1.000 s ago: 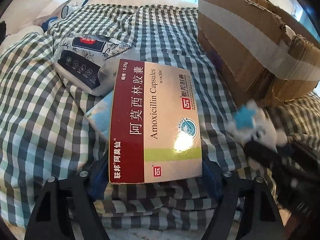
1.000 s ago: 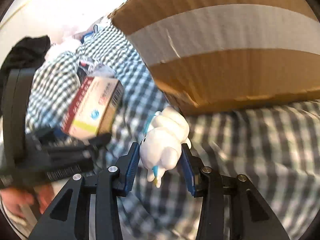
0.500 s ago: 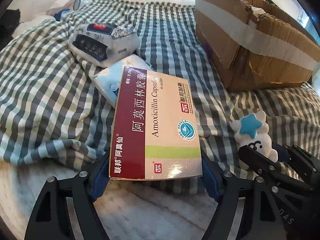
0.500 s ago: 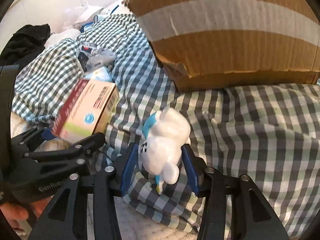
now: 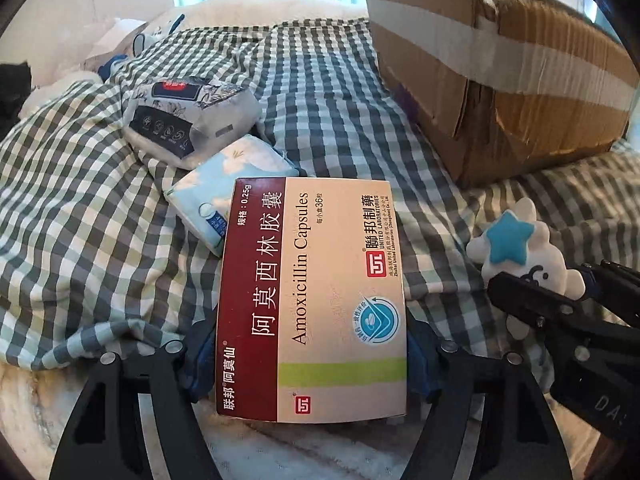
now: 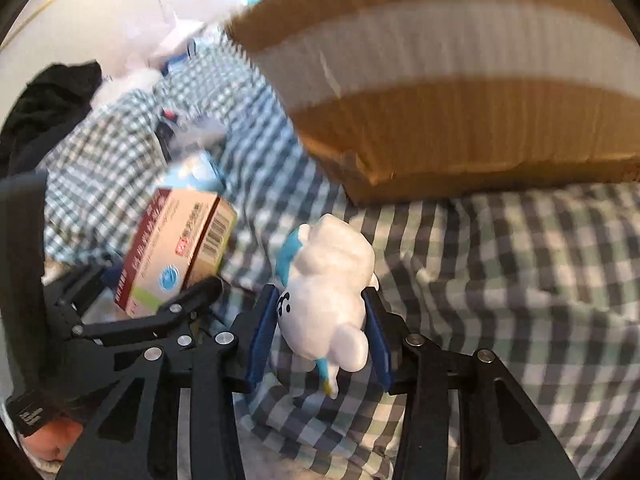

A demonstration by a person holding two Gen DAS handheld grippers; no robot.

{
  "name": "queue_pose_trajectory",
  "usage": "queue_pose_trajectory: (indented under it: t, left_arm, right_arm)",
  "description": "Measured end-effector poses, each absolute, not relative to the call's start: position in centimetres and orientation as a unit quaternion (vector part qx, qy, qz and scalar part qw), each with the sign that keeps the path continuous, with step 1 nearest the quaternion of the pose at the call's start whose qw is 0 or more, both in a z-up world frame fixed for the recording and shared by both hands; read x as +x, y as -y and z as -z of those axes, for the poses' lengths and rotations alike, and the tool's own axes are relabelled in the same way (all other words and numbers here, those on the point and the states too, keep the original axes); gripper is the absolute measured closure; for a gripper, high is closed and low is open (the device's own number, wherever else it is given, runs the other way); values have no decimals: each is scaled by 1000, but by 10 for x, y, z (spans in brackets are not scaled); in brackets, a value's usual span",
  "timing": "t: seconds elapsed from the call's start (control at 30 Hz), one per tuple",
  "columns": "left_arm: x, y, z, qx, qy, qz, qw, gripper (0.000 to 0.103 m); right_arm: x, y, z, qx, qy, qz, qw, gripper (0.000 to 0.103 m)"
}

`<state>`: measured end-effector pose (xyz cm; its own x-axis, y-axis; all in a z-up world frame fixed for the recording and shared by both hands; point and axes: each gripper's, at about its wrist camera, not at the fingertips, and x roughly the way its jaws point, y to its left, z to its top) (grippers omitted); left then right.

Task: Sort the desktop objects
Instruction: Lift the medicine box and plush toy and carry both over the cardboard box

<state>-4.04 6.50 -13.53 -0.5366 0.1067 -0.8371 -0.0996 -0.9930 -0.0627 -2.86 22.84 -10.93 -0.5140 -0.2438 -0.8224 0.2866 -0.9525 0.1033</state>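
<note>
The medicine box (image 5: 312, 300) is cream with a dark red band down one side, a lime-green stripe and a round blue emblem. The cloth (image 5: 80, 220) under everything is checked in dark green, pale green and white. The figurine (image 6: 328, 292) is white with a bright blue star. The cardboard box (image 5: 500, 80) is brown, crossed by a pale tape band. One packet (image 5: 188, 120) is white and navy with a red label; the smaller packet (image 5: 228, 184) is light blue and white.

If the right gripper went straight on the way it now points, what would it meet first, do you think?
Probably the checked cloth, since it tilts downward; the cardboard box lies beyond, though depth is unclear.
</note>
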Motion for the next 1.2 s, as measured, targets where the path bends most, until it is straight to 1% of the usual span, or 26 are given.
queue_pose_trajectory:
  t: [0.13, 0.3, 0.5, 0.6, 0.77, 0.97, 1.07, 1.2]
  left_arm:
    - [-32, -60, 115, -459, 50, -885, 59, 28]
    - [-9, -59, 78, -406, 72, -909, 57, 28]
    - [23, -52, 40, -362, 122, -923, 44, 28]
    - [22, -52, 26, -349, 122, -928, 44, 28]
    - [12, -60, -4, -324, 117, -937, 51, 28]
    - [-23, -83, -37, -300, 120, -944, 71, 28]
    - [-48, -98, -49, -291, 134, -943, 86, 28]
    - [-84, -125, -55, -294, 132, -941, 99, 28]
  right_arm:
    - [-18, -231, 80, 434, -11, 885, 171, 62]
    - [-5, -234, 47, 399, 7, 895, 198, 62]
    - [7, -242, 13, 361, 20, 908, 210, 62]
    - [10, -252, -1, 345, 30, 913, 217, 62]
    - [-8, -268, -34, 311, 32, 926, 211, 62]
    - [-44, -303, -76, 269, 51, 942, 194, 62]
    - [-68, -325, -89, 257, 73, 946, 186, 62]
    - [-104, -345, -96, 250, 94, 950, 164, 62]
